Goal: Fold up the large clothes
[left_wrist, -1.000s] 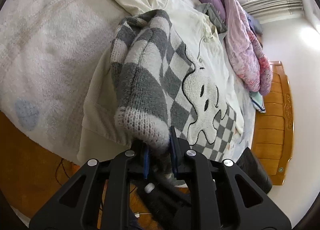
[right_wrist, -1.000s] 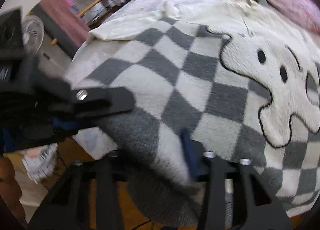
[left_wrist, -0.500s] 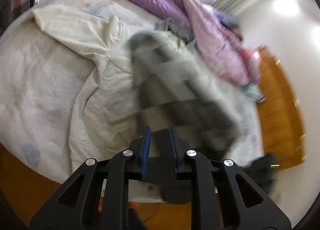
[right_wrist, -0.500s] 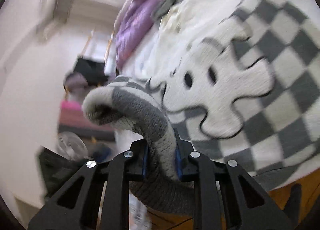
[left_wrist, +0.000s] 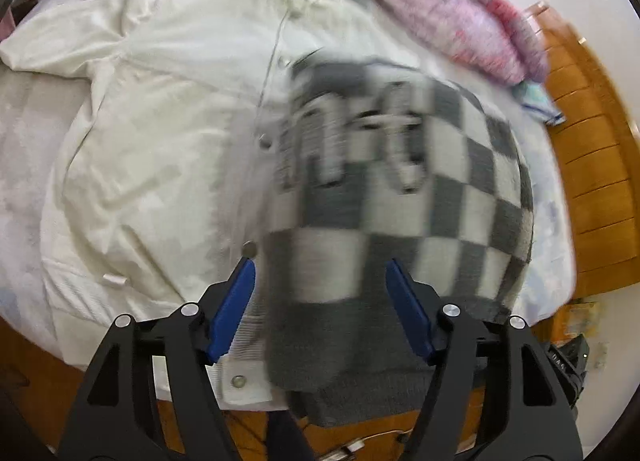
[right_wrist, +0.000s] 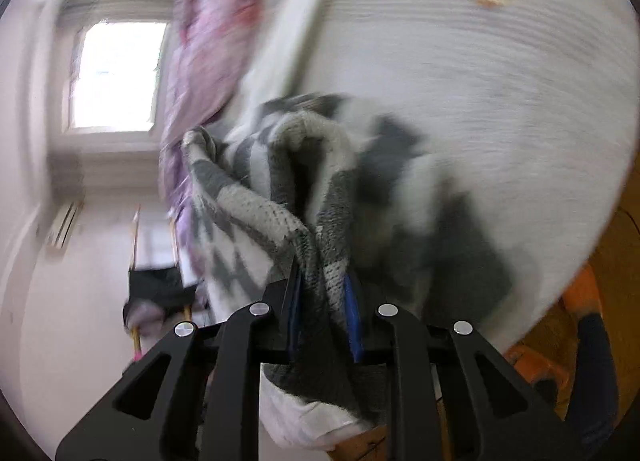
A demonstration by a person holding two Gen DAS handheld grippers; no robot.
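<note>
Fold in progress: left gripper is standing wide, jaws just having opened off the checked sweater, which is lying on the bed, while right gripper is gripping its bunched hem, probably needing laying across next.

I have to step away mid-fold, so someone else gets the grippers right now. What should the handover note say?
Left gripper: open, jaws just spread, pads off the cloth.
Right gripper: shut on a bunched fold of the checkered sweater, jaws just tightened.
Sweater: lies on the bed over a cream jacket, its grey hem hanging past the bed's near edge. The picture is blurred, so its exact lay is unclear.
Done: one part appears folded across the body, judging by the doubled cloth.
Left: lay down the part in the right gripper, then probably fold the body and smooth it. The jacket is unfolded.
</note>
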